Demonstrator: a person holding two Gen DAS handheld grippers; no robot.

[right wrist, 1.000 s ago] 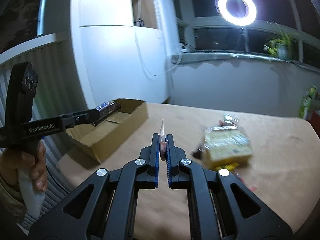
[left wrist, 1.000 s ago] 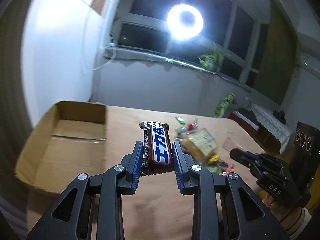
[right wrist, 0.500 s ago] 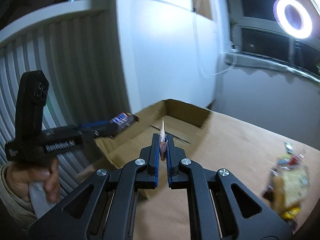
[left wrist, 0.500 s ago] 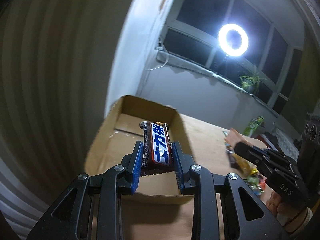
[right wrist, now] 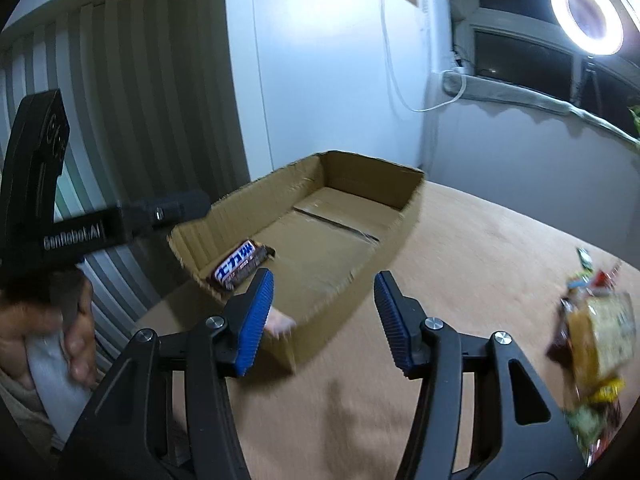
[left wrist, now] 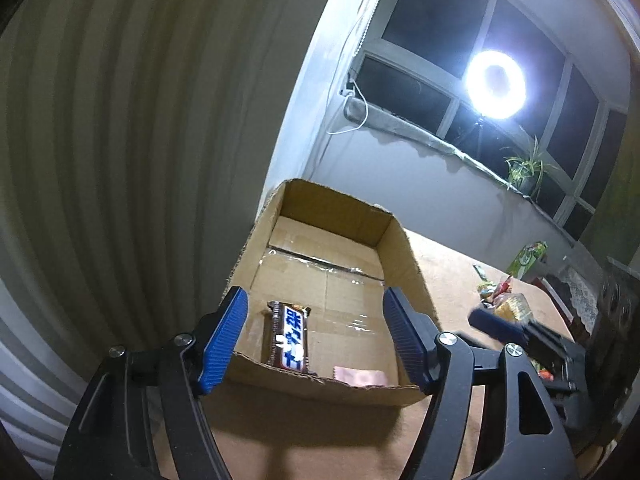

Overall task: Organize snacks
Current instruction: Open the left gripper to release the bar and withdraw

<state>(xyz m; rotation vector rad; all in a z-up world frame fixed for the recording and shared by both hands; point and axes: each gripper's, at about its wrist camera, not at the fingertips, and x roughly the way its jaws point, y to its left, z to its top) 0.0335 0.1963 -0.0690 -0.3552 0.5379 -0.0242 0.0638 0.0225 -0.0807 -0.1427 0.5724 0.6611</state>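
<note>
An open cardboard box [left wrist: 404,252] [right wrist: 376,168] sits on the brown table. A chocolate bar with a blue-and-white wrapper [left wrist: 290,338] [right wrist: 238,264] lies flat in its near left corner. A small pink packet [left wrist: 360,378] [right wrist: 280,322] lies inside by the near wall. My left gripper [left wrist: 316,340] is open and empty, above the box's near wall. My right gripper [right wrist: 324,320] is open and empty, just over the box's near right side. A heap of loose snacks [right wrist: 596,336] [left wrist: 504,300] lies to the right.
A ribbed wall panel [left wrist: 120,140] stands close on the left of the box. A green packet [left wrist: 528,256] stands at the table's far edge. A ring light [left wrist: 495,84] shines at the window. The left gripper's body [right wrist: 44,200] shows in the right wrist view.
Both grippers opened. The chocolate bar dropped from the left gripper into the box, and the pink packet dropped from the right gripper into the box.
</note>
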